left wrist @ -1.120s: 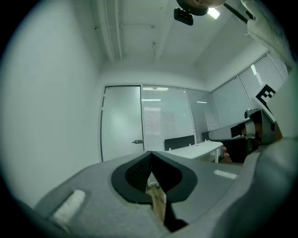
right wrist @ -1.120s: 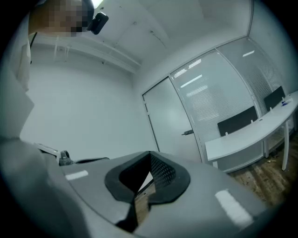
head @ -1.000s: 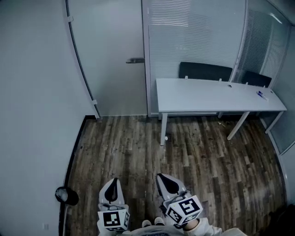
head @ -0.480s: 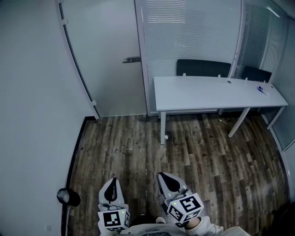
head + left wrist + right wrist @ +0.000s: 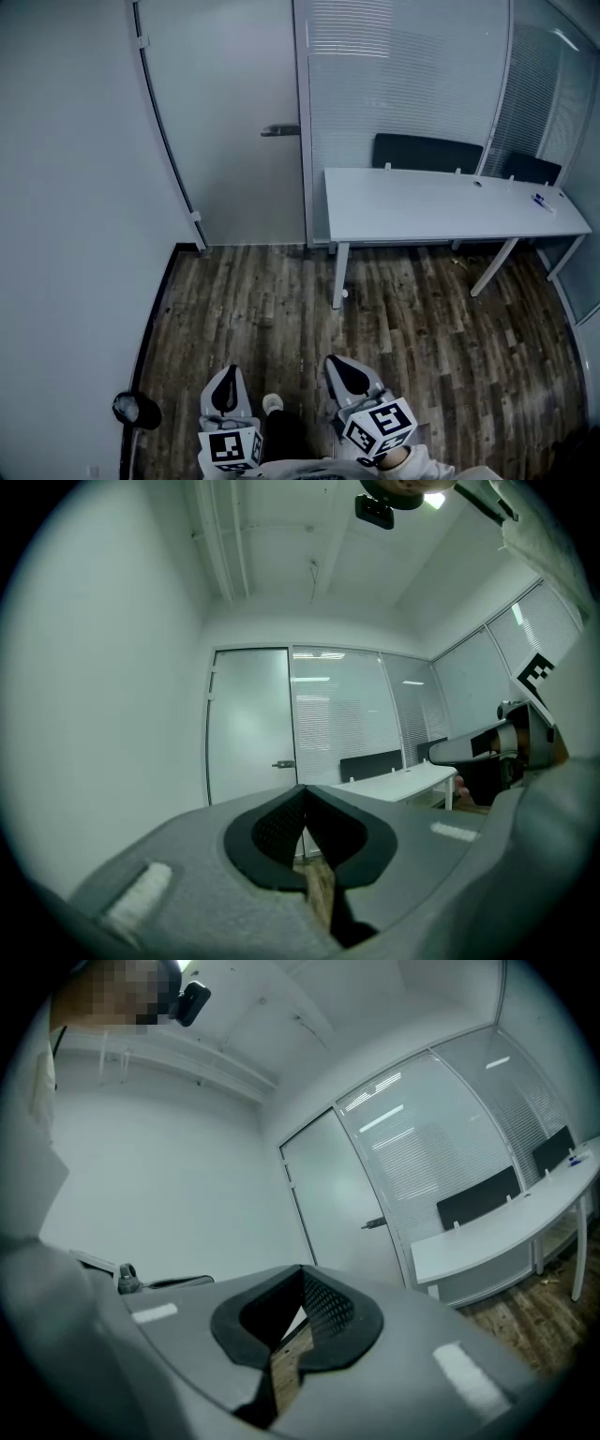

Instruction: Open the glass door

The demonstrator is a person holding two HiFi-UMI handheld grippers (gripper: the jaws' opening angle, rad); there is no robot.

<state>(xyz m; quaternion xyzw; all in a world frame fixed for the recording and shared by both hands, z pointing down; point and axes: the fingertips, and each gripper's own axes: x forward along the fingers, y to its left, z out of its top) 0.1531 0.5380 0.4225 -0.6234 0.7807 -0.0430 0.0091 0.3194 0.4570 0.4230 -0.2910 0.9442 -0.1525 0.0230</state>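
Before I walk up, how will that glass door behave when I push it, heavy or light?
Probably stiff and heavy: the door is one tall frosted pane. It likely swings on the two hinges at its left edge, so pushing near the handle should be easiest. That slim lever looks smooth, maybe slippery.

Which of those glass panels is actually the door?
The leftmost frosted panel, next to the plain wall: only it carries a lever handle; the other panels show blinds.

Bare wood floor (image 5: 281, 309) up to glass door (image 5: 234, 141); white desk (image 5: 450, 206) close at right.
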